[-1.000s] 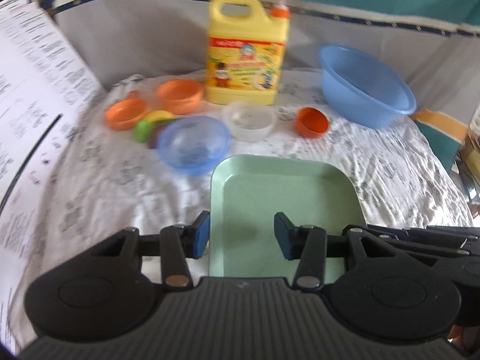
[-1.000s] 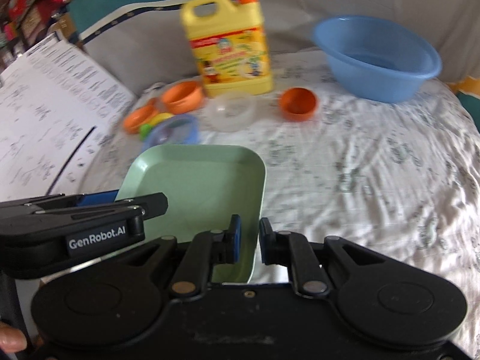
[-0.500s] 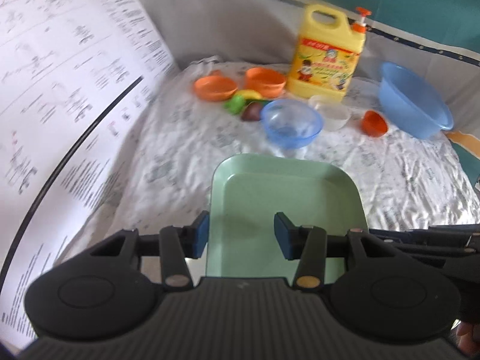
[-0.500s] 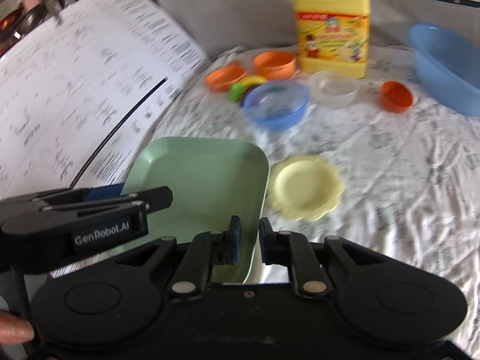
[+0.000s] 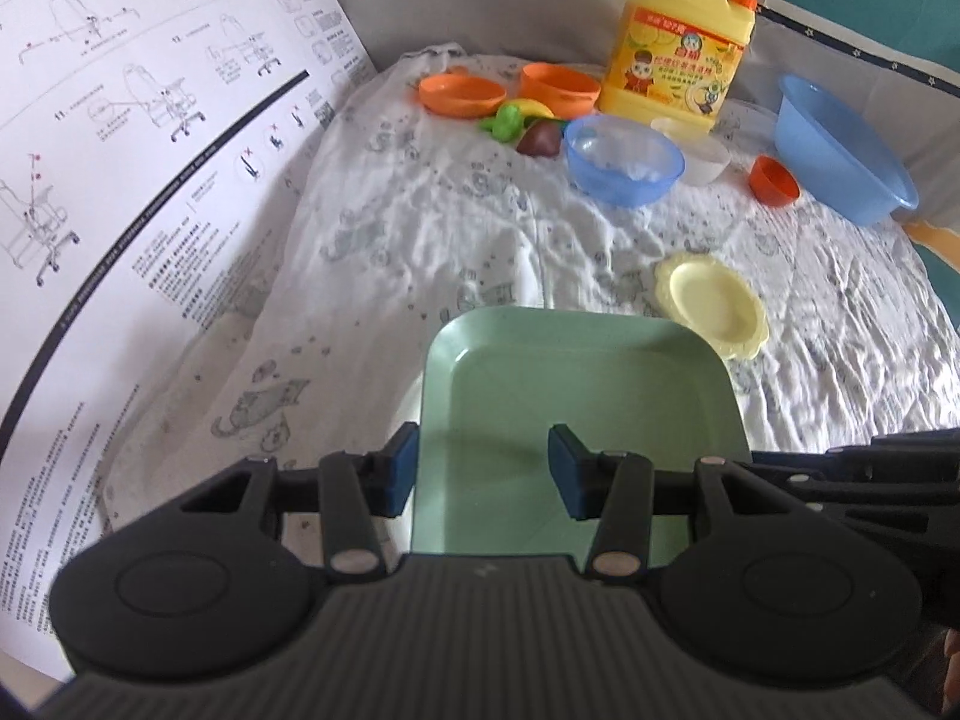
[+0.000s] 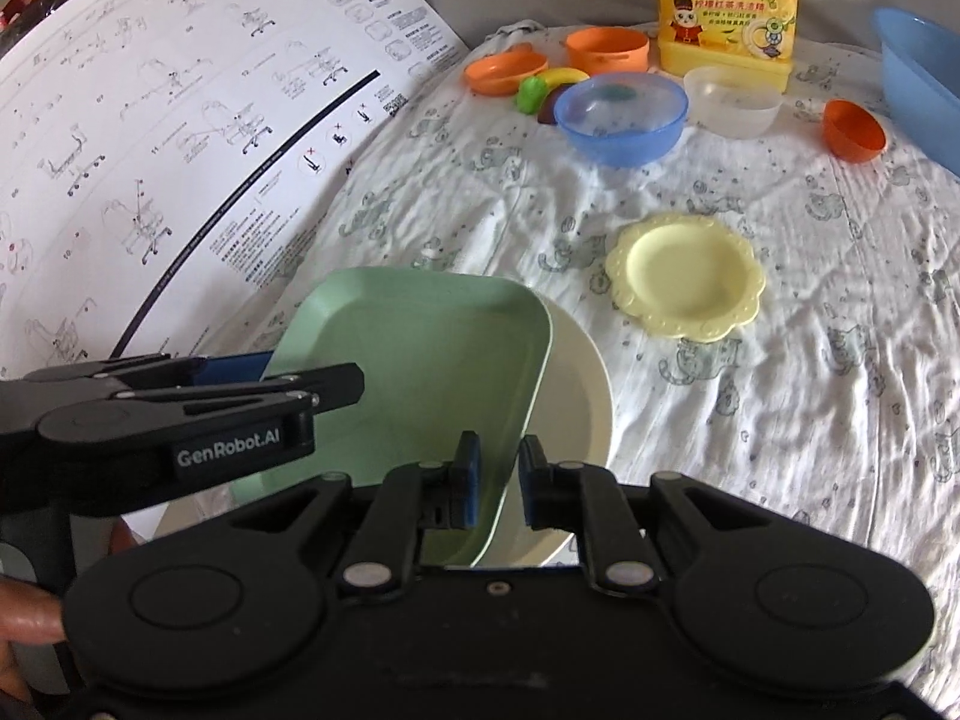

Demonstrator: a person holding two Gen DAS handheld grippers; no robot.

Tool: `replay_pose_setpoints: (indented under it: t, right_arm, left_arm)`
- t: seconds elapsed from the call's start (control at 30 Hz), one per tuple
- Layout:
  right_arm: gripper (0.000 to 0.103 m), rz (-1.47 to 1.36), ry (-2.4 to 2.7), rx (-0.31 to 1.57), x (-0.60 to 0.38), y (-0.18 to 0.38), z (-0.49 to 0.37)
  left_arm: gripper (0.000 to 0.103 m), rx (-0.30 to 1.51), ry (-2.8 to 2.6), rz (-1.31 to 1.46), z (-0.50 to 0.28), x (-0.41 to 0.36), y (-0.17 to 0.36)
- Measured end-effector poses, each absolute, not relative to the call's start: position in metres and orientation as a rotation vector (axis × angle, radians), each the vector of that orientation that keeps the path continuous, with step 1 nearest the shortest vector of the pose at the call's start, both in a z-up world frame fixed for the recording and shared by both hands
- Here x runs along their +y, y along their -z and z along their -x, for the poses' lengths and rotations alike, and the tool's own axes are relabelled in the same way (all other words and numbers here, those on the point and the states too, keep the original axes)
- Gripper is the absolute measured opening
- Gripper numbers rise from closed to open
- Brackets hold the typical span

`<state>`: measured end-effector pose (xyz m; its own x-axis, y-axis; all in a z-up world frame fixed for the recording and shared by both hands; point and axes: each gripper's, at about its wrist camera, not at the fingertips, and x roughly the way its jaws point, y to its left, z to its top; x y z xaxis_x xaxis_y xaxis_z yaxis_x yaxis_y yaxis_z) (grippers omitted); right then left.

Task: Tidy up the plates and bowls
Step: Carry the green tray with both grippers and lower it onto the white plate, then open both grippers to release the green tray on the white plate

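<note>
A square pale green plate [image 5: 576, 396] [image 6: 420, 348] hangs low over a round white plate [image 6: 576, 384] near the table's front edge. My right gripper [image 6: 498, 483] is shut on the green plate's near right rim. My left gripper [image 5: 483, 471] is open, one finger outside the plate's left rim and one over its inside. A scalloped yellow plate [image 6: 687, 276] [image 5: 714, 303] lies to the right. Further back are a blue bowl [image 6: 621, 114], a clear bowl [image 6: 732, 99], two orange dishes [image 6: 507, 72] [image 6: 606, 48] and a small orange bowl [image 6: 852, 132].
A yellow detergent jug [image 5: 678, 60] stands at the back. A large blue basin [image 5: 840, 150] sits at the back right. Toy fruit [image 5: 522, 120] lies by the orange dishes. A big printed instruction sheet [image 5: 120, 150] slopes along the left. A white patterned cloth [image 6: 810, 390] covers the table.
Both grippers have pulled back toward the near side with the green plate and lowered it. The yellow plate and the white plate have come into view.
</note>
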<state>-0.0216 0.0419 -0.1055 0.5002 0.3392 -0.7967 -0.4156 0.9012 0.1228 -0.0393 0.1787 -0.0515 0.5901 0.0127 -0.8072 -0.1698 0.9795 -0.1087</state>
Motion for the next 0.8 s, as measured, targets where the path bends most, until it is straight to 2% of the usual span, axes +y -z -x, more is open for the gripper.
replay_pose_setpoints:
  t: [0.33, 0.5, 0.8]
  right_arm:
    - [0.016, 0.105, -0.440, 0.978, 0.042, 0.121, 0.014]
    - [0.023, 0.107, -0.445, 0.979, 0.043, 0.124, 0.012]
    - [0.024, 0.095, -0.437, 0.994, 0.043, 0.130, 0.005]
  left_arm:
    - [0.045, 0.964, -0.097, 0.162, 0.032, 0.176, 0.066]
    - [0.045, 0.970, -0.093, 0.171, 0.027, 0.177, 0.070]
    - [0.045, 0.986, -0.090, 0.170, 0.020, 0.176, 0.077]
